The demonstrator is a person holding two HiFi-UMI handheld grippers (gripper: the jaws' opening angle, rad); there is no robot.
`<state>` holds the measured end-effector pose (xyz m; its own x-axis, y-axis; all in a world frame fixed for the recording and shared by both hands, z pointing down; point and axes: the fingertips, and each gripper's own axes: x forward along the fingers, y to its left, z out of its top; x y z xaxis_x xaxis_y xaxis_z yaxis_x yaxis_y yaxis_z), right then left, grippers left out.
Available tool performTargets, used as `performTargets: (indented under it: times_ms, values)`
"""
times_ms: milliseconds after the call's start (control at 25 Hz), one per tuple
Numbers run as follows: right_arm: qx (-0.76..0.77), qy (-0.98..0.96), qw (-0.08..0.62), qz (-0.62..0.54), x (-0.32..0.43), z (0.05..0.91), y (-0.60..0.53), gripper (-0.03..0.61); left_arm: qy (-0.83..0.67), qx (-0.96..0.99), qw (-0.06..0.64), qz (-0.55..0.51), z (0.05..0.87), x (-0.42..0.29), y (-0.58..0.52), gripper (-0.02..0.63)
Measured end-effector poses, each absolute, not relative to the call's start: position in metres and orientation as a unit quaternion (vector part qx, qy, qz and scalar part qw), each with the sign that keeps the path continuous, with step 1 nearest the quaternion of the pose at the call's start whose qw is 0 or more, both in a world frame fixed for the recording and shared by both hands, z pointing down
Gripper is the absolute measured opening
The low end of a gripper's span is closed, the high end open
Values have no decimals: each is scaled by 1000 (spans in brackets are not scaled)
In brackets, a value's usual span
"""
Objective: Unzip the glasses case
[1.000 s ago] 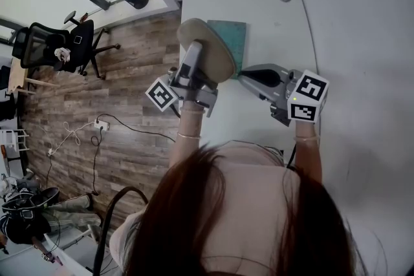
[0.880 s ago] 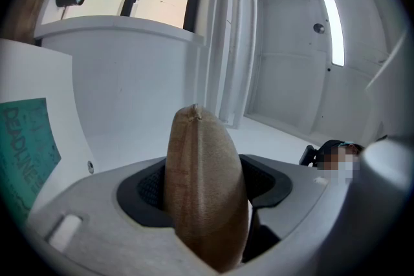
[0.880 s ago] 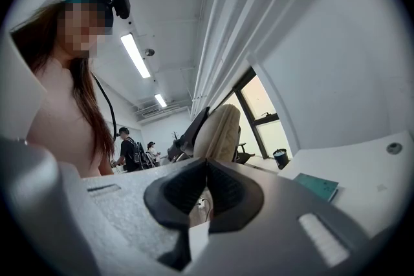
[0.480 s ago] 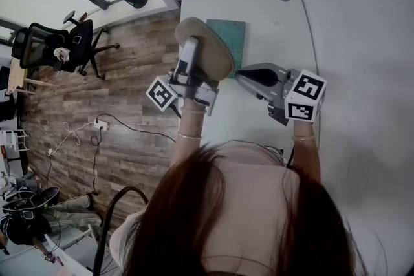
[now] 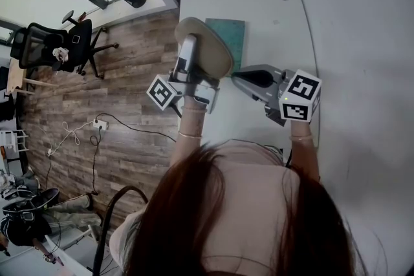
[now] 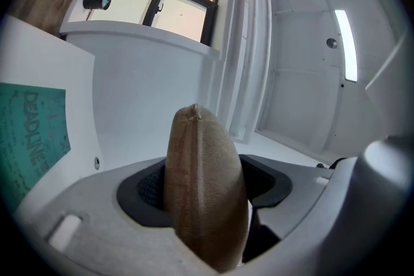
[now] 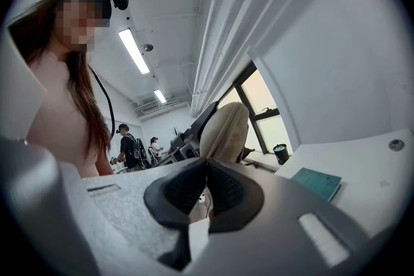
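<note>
Left gripper (image 6: 204, 187) jaws grasp a tan oval fabric glasses case (image 6: 197, 139). Only the right gripper view shows the right gripper (image 7: 207, 168) jaws clenched together.

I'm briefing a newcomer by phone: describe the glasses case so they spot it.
Find the white table. Above its left edge, the left gripper holds the glasses case, beside a teal notebook. It's the only tan, rounded oval pouch.

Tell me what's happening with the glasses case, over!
Left gripper shut on glasses case, held up in air. Right gripper shut beside case. Zip seam looks closed. Nothing blocking.
</note>
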<state>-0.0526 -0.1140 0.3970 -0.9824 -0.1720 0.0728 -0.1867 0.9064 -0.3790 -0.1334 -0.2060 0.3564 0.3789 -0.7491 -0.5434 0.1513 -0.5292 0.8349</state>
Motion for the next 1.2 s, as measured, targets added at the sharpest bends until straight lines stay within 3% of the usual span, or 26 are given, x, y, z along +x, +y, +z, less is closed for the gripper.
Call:
performTargets:
  times_ms: [1200]
  values:
    - [78, -972, 50, 215, -75, 415, -106, 6, -262, 644, 486, -529, 385, -146, -214, 318]
